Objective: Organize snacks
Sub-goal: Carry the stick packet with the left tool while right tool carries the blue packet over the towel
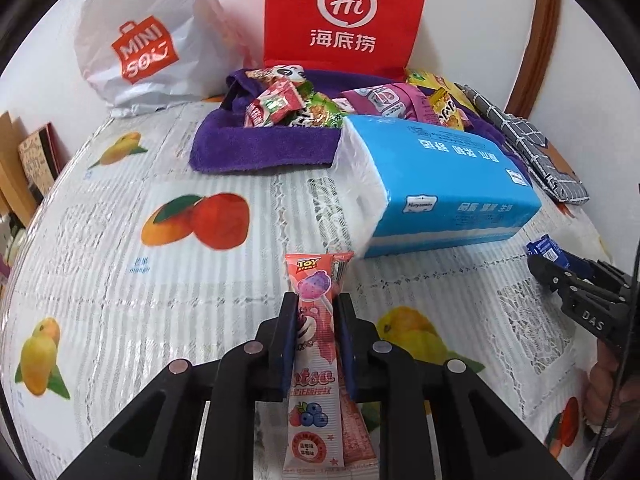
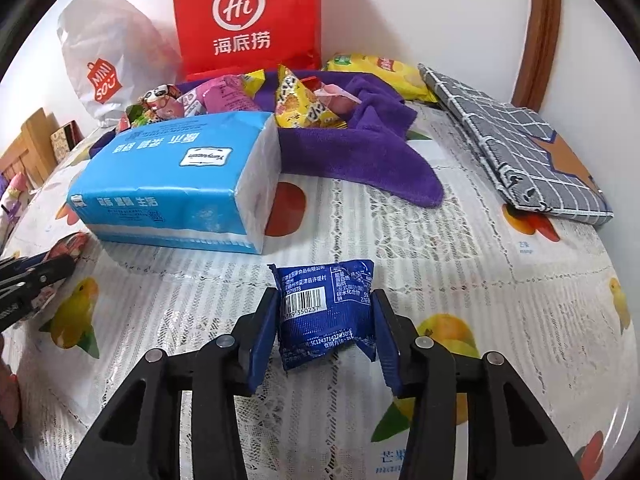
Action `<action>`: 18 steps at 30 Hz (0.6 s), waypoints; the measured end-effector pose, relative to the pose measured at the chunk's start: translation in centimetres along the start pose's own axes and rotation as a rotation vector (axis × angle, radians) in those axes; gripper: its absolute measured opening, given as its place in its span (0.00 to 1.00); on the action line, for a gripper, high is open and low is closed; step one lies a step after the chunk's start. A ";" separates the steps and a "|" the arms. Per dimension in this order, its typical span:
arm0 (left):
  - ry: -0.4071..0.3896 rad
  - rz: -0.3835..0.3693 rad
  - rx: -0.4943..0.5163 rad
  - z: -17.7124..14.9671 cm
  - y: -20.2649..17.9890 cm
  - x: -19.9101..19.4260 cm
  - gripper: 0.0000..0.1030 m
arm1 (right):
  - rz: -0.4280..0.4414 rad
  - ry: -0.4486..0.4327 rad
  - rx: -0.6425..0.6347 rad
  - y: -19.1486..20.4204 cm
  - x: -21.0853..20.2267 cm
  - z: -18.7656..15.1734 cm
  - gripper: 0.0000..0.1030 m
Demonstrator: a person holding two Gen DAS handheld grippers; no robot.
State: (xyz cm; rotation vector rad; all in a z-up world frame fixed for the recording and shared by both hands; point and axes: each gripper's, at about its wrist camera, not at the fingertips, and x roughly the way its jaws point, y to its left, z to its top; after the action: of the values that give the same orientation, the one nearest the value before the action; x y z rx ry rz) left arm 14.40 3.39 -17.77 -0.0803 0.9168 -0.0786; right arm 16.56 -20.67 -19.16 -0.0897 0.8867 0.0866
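Pinching pink lollipop packet (image 1: 316, 344), left gripper (image 1: 313, 316) fingers pressed on both sides; packet long axis runs along fingers, toward frame top. Right gripper (image 2: 326, 320) squeezes blue snack pouch (image 2: 326, 312). Purple towel (image 1: 260, 144) heaped with snacks lies beyond, upper centre, behind tissue pack (image 1: 440, 184).

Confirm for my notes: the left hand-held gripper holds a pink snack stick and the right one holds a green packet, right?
Not quite: the right hand-held gripper holds a blue packet, as the right wrist view shows. The left hand-held gripper does hold the pink snack stick.

fruit-print table (image 1: 120, 280), purple towel (image 1: 260, 148), tissue pack (image 1: 452, 184), checked cloth (image 2: 520, 152)
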 end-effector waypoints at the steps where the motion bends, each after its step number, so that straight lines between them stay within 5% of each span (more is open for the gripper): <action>1: 0.000 0.001 0.002 -0.1 0.1 -0.2 0.18 | 0.004 0.001 0.009 -0.1 -0.1 0.0 0.42; 5: 0.001 -0.006 -0.003 -0.4 0.2 -1.3 0.18 | 0.068 -0.003 0.058 -0.4 -1.1 0.1 0.41; 18: -0.029 -0.067 -0.021 2.3 -0.6 -5.4 0.18 | 0.046 -0.133 -0.012 1.6 -6.8 3.6 0.41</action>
State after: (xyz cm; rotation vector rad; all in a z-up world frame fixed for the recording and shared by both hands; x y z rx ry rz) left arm 12.96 3.44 -12.02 -0.1309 0.8859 -0.1295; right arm 14.90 -18.95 -11.69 -0.0736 0.7560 0.1391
